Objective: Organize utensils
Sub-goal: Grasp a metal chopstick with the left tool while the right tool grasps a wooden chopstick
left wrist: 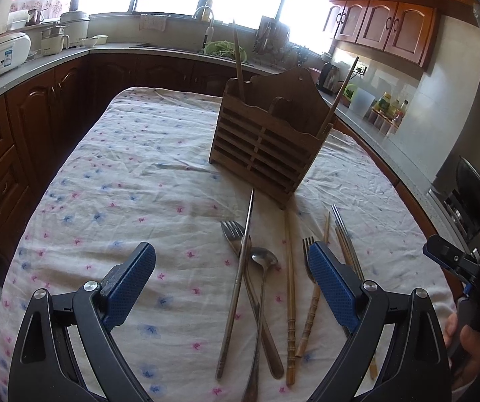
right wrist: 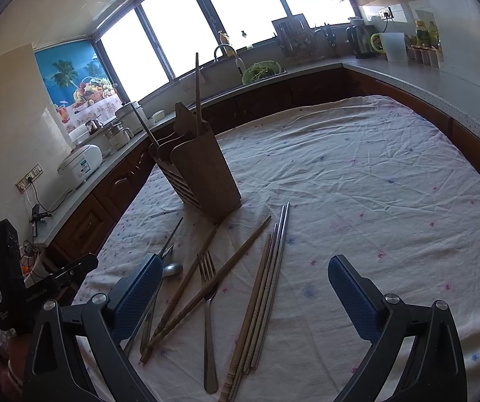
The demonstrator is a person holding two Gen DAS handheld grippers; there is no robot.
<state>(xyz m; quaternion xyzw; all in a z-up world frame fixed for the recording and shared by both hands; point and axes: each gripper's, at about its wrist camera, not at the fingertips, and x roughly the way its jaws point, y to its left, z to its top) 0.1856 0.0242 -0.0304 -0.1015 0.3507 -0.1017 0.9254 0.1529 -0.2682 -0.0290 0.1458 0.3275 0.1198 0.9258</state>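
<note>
Utensils loose on white floral tablecloth (left wrist: pixel 122 154), fanned out in front of slatted brown wooden utensil holder (left wrist: pixel 266 147). Two wooden chopsticks already upright in holder: one (left wrist: pixel 238 63) in far-left compartment, one (left wrist: pixel 338 95) leaning at right end; likely sorted by type, judging from divider.

On cloth: long steel chopstick (left wrist: pixel 238 281) crossing over steel fork (left wrist: pixel 236 234); steel spoon (left wrist: pixel 264 258) alongside; carved wooden chopstick (left wrist: pixel 290 301); second steel fork (right wrist: pixel 207 288); bundle of steel and wooden chopsticks (right wrist: pixel 266 284) lying parallel.

Left gripper (left wrist: pixel 231 284): jaws wide apart, nothing held, poised above spoon and long chopstick, no contact visible.

Right gripper (right wrist: pixel 241 288): spread fully, empty, hovering over fork and chopstick bundle.
</note>
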